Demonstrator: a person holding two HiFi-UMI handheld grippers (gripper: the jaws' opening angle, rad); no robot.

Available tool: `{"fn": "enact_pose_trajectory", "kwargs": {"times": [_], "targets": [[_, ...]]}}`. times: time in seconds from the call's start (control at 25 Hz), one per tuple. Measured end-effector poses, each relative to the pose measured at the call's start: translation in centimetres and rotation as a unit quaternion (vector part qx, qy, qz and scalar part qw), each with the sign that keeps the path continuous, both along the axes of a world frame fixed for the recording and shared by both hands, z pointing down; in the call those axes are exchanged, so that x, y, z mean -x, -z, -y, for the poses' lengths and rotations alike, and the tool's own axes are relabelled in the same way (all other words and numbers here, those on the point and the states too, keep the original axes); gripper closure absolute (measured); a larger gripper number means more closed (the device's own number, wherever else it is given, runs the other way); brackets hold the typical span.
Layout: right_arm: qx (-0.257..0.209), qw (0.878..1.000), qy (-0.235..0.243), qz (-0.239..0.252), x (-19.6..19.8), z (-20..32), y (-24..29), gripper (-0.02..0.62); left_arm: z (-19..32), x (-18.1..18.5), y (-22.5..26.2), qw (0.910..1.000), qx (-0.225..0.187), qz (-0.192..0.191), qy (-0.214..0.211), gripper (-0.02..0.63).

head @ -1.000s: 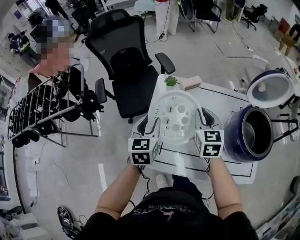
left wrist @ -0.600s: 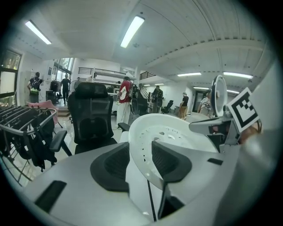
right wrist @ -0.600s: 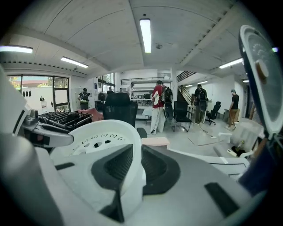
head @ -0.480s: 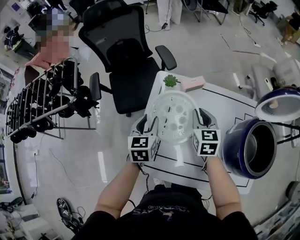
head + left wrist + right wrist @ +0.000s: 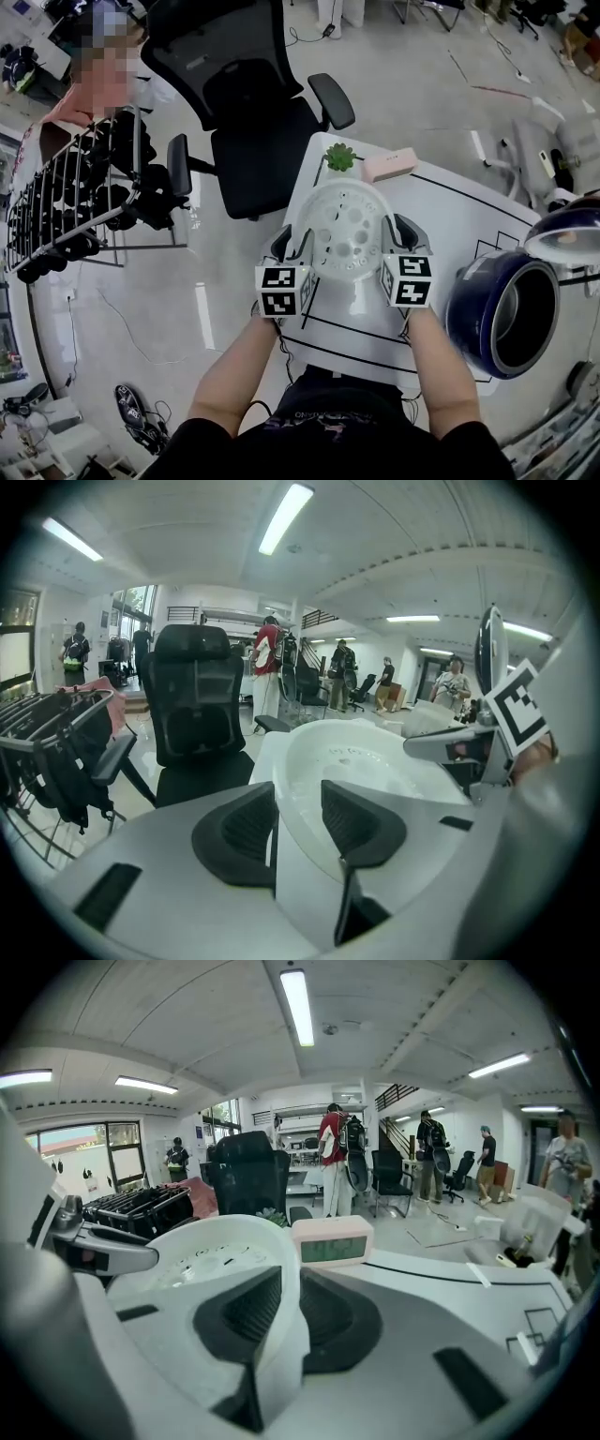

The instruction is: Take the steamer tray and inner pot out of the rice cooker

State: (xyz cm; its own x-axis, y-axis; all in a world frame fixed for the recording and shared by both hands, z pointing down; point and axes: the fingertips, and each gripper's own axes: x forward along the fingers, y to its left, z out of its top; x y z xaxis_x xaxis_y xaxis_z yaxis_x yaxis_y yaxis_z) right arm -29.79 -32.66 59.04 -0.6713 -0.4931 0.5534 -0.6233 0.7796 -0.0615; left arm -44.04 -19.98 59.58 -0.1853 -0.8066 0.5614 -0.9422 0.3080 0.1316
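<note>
Head view: the white steamer tray (image 5: 345,232), round and pierced with holes, is out of the rice cooker (image 5: 469,298) and held over the left part of the table (image 5: 448,217). Whether its base touches the tabletop cannot be told. The left gripper (image 5: 289,247) is clamped on the tray's left rim and the right gripper (image 5: 401,234) on its right rim.

Left gripper view: the two dark pads of the left gripper (image 5: 298,825) pinch the tray's (image 5: 361,766) thin wall, one pad inside and one outside. Right gripper view: the right gripper (image 5: 281,1312) grips the opposite wall of the tray (image 5: 211,1246) the same way.

Outward from the tray, its left rim sits near the table's left edge, with the left gripper over that edge. Just past its far rim stand a small green plant (image 5: 340,157) and a pink clock (image 5: 389,165), which leaves little room that way. To the right, a bare white stretch crossed by black lines (image 5: 441,187) lies between the tray and the cooker. The cooker stands at the table's right end with its lid (image 5: 567,236) raised and the inner pot (image 5: 514,314) seated inside.

Beyond the far-left corner an office chair (image 5: 246,112) faces the table, a rack (image 5: 70,202) hung with dark items stands further left, and pale floor (image 5: 141,309) lies open on the left.
</note>
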Motion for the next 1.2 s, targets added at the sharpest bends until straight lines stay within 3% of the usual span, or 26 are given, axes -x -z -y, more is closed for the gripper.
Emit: {"fn": "enact_pose_trajectory", "kwargs": {"times": [0.8,1.2], "targets": [[0.054,0.998,0.0,-0.017,1.3,1.5,-6.8,0.532,1.7,1.6,-6.4,0.9988,0.043,-0.02,0.013,0.454],[0.03,1.0,0.008,0.002,1.1,1.8,-6.3,0.517,1.6,1.9,-6.2,0.9994,0.033,-0.002,0.015,0.433]]}}
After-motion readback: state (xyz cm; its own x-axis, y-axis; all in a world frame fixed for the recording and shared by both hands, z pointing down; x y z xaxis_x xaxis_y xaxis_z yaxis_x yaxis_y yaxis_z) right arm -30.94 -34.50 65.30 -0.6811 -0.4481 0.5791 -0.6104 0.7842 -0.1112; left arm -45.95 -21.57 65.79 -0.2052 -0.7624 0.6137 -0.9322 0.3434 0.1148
